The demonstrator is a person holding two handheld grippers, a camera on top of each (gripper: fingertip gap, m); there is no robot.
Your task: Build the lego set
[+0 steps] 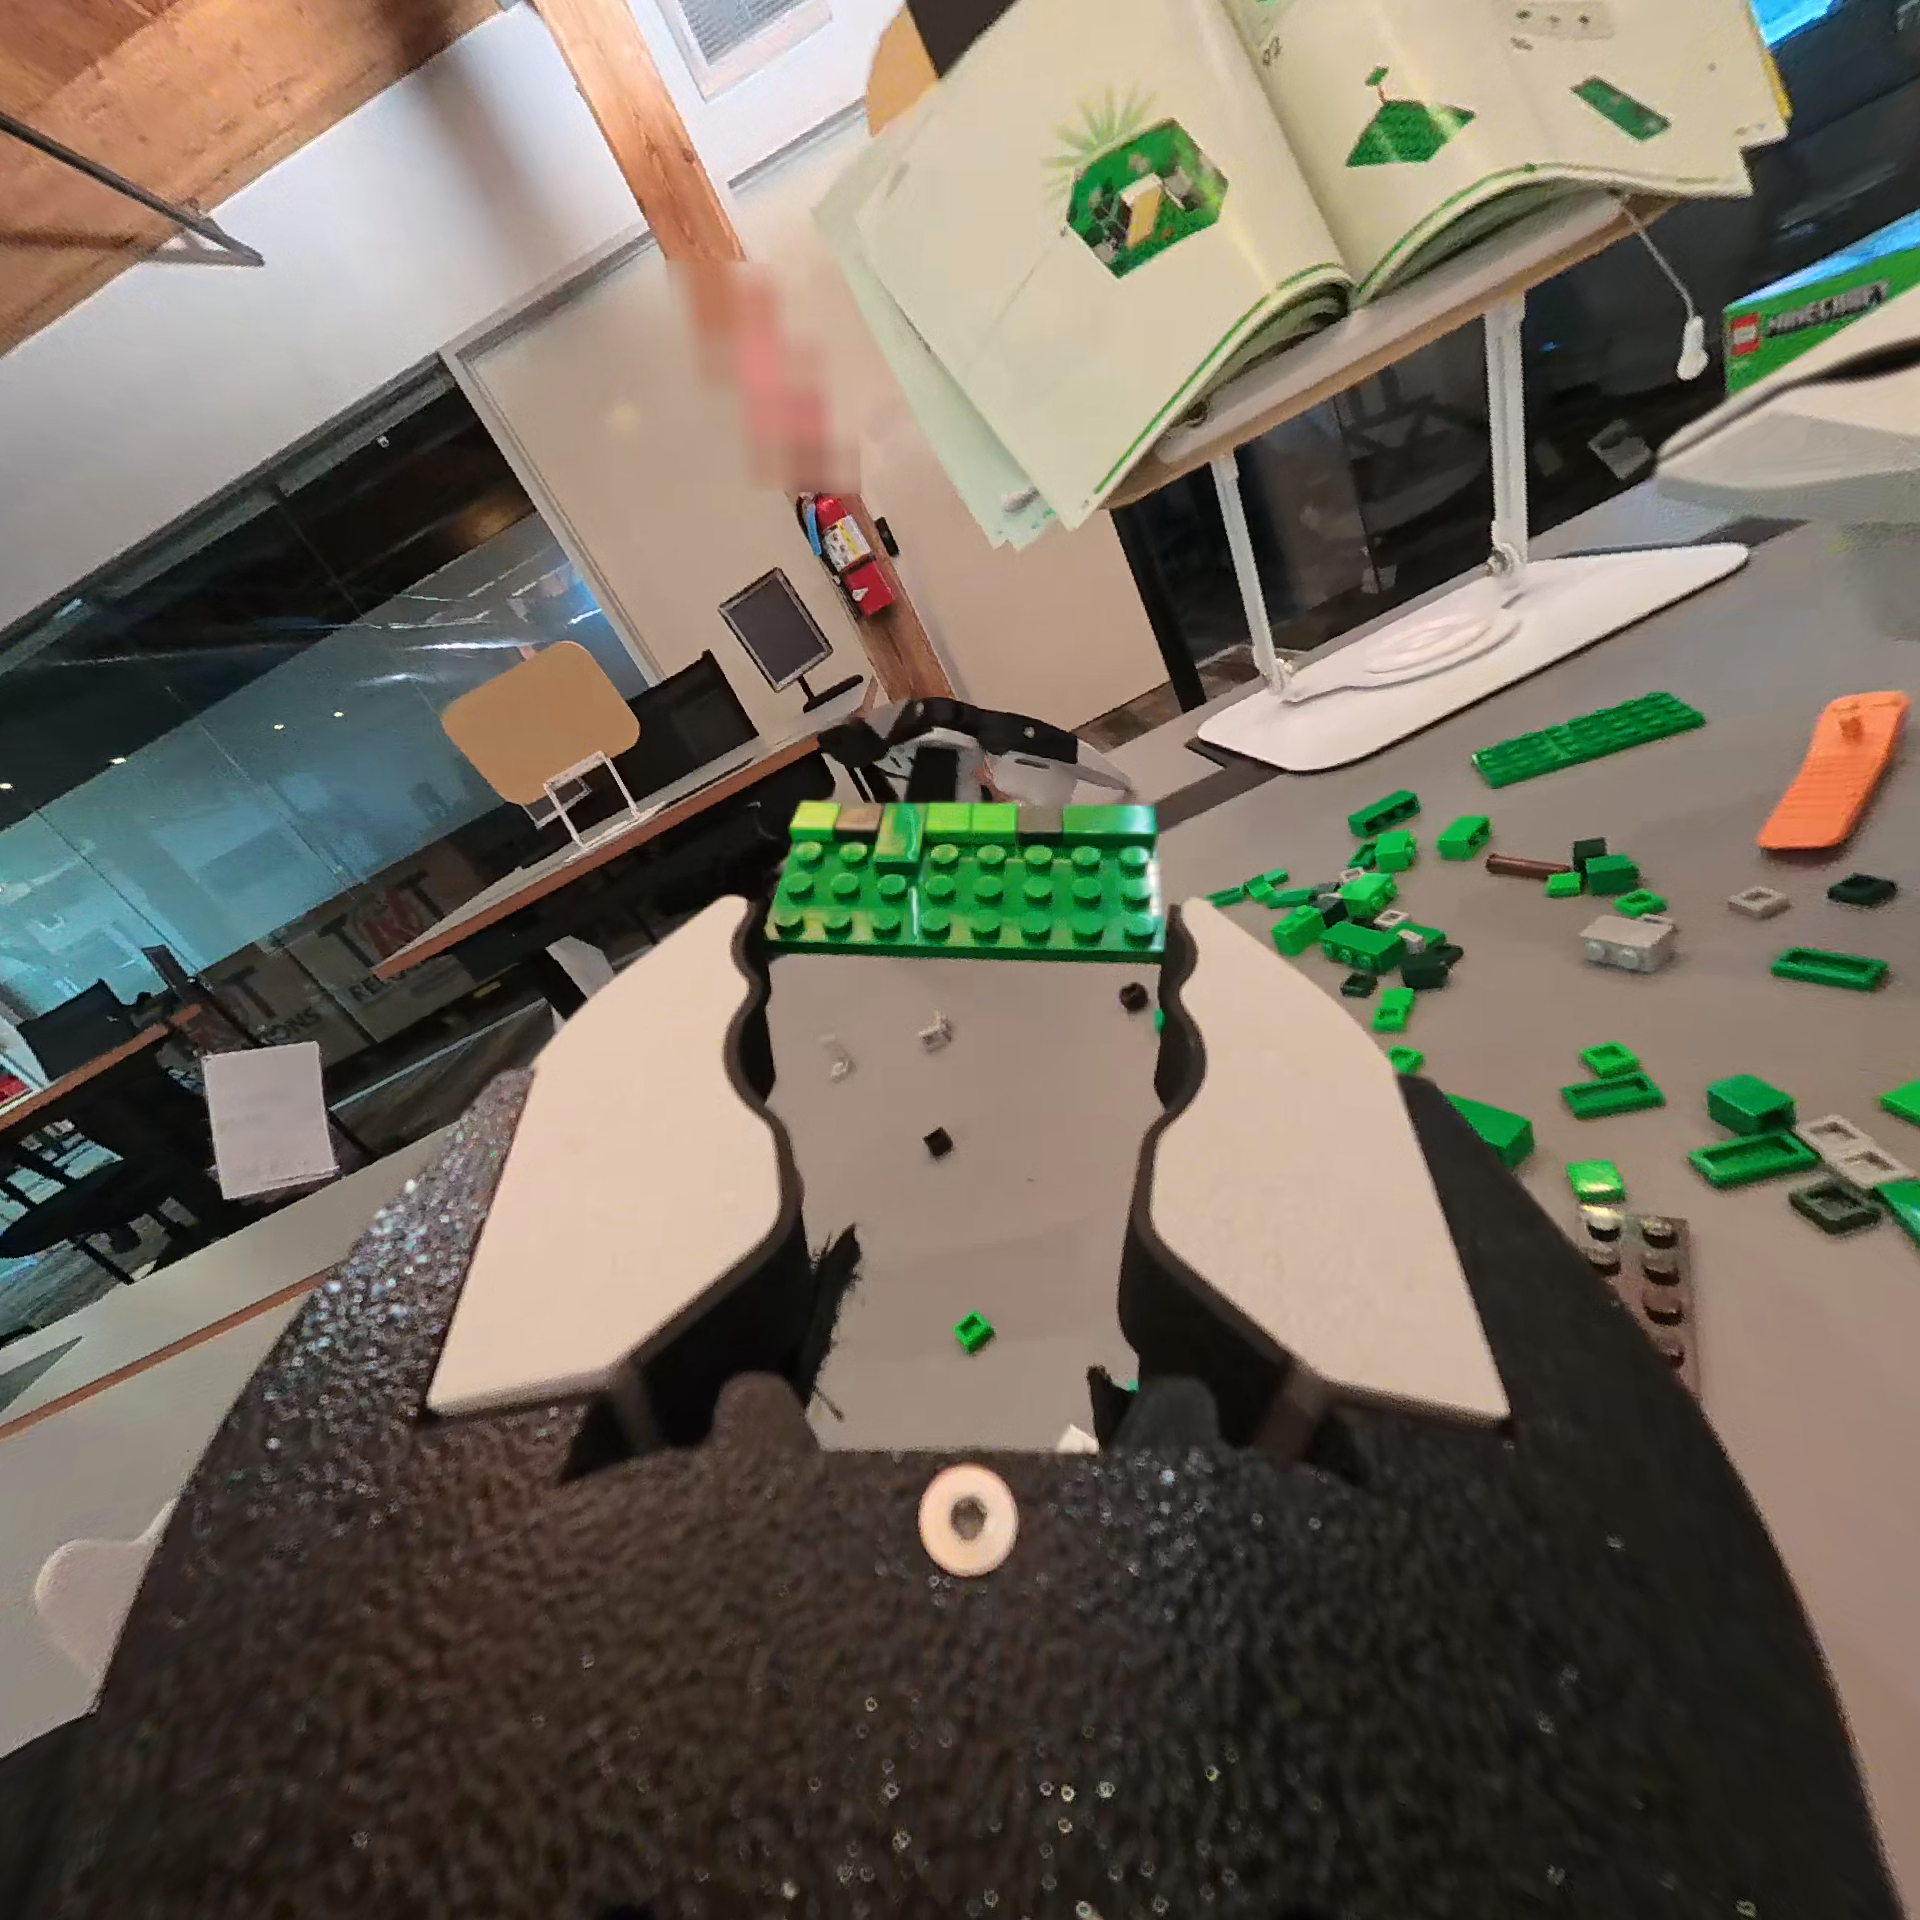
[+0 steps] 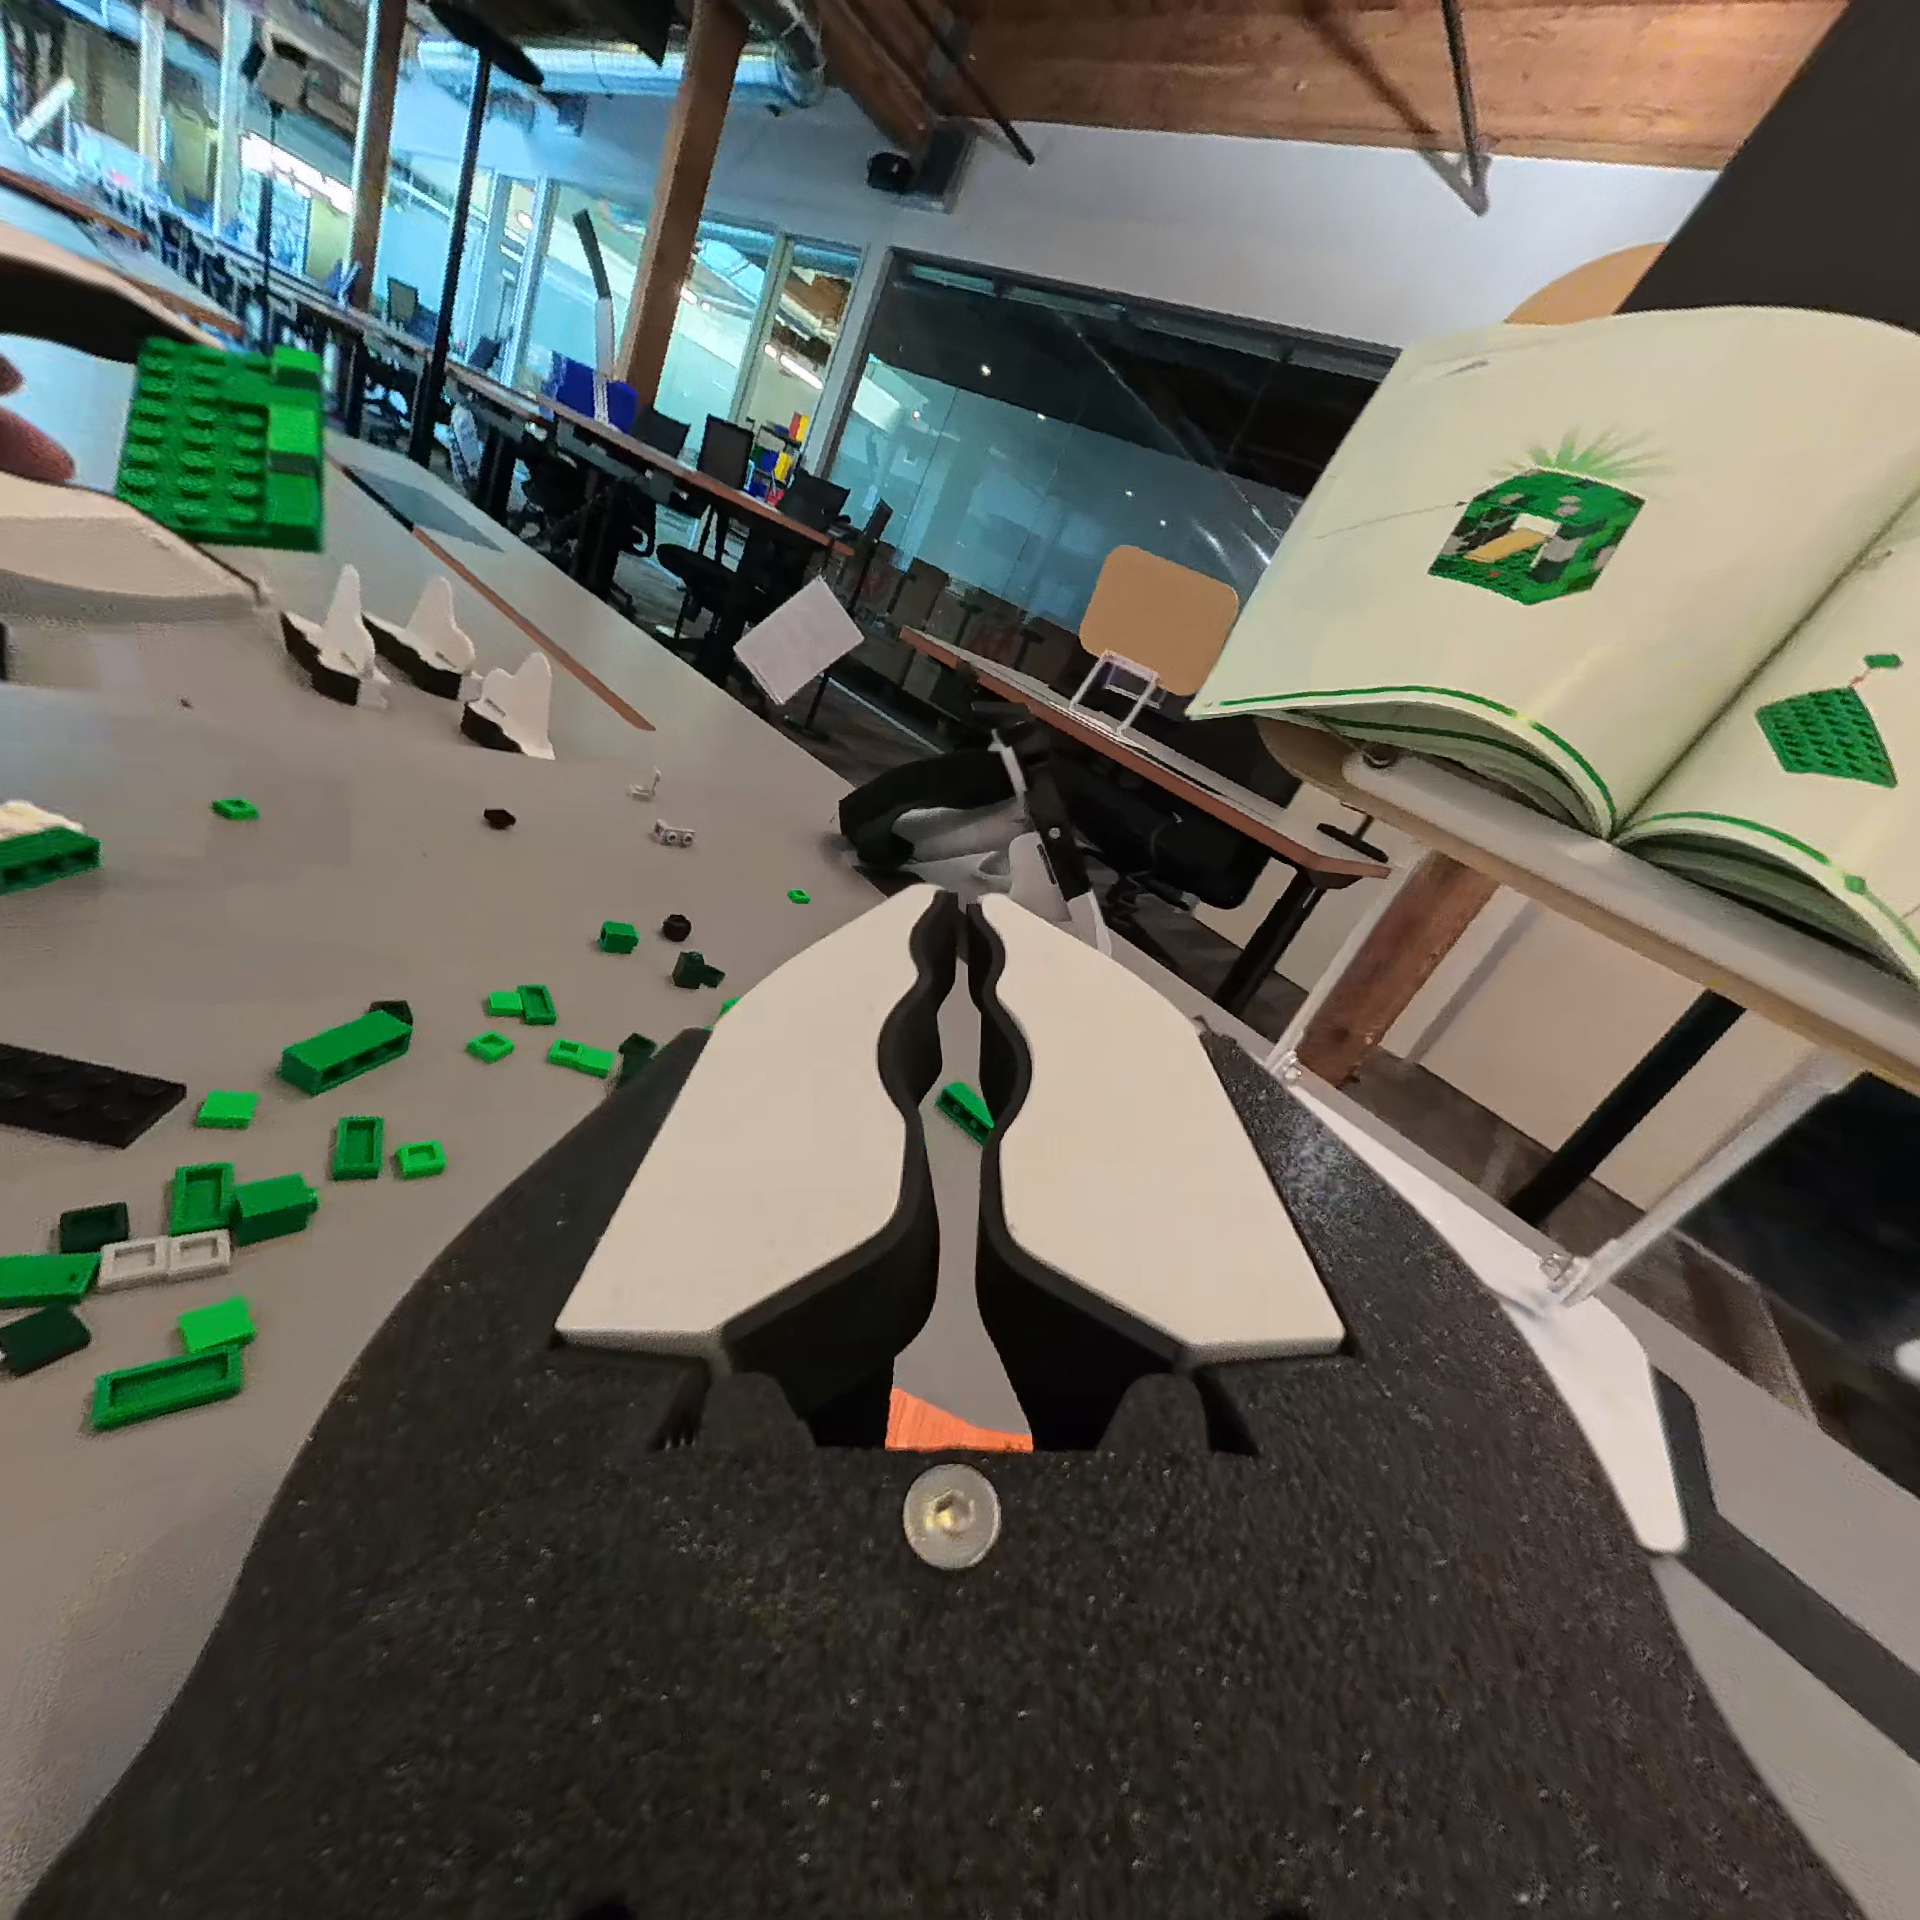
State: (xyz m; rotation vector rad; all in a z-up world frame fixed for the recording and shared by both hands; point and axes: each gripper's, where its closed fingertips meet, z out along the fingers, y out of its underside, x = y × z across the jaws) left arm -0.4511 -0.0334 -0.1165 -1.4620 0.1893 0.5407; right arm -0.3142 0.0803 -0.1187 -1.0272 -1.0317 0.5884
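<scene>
The left gripper (image 1: 966, 925) holds a flat green studded Lego plate assembly (image 1: 966, 894) by its two side edges, one white finger at each end, lifted clear above the grey desk (image 1: 1766, 1455). A row of smooth tiles in light green, dark green and grey-tan (image 1: 971, 823) runs along the assembly's far edge, at 12 o'clock from the gripper.

In the left wrist view, loose green, grey and dark Lego pieces (image 1: 1371, 925) are scattered over the desk from 2 to 4 o'clock of the gripper. An orange wedge-shaped brick separator (image 1: 1834, 774) lies at 2 o'clock, with a long green studded plate (image 1: 1590, 736) just beside it. A dark brown studded plate (image 1: 1647, 1288) lies at 4 o'clock, partly behind the gripper body. An open instruction booklet with green pictures (image 1: 1299, 208) rests on a white stand (image 1: 1455, 644) at 1 o'clock.

The right gripper (image 2: 961, 914) is nearly closed, its white fingers (image 2: 810, 1091) leaving only a thin gap at the tips and gripping nothing, above the desk. From the right wrist view, the held assembly shows at 10 o'clock, and three white-and-black spare finger parts (image 2: 426, 644) stand on the desk below it. A black flat plate (image 2: 83, 1091) lies at 9 o'clock.
</scene>
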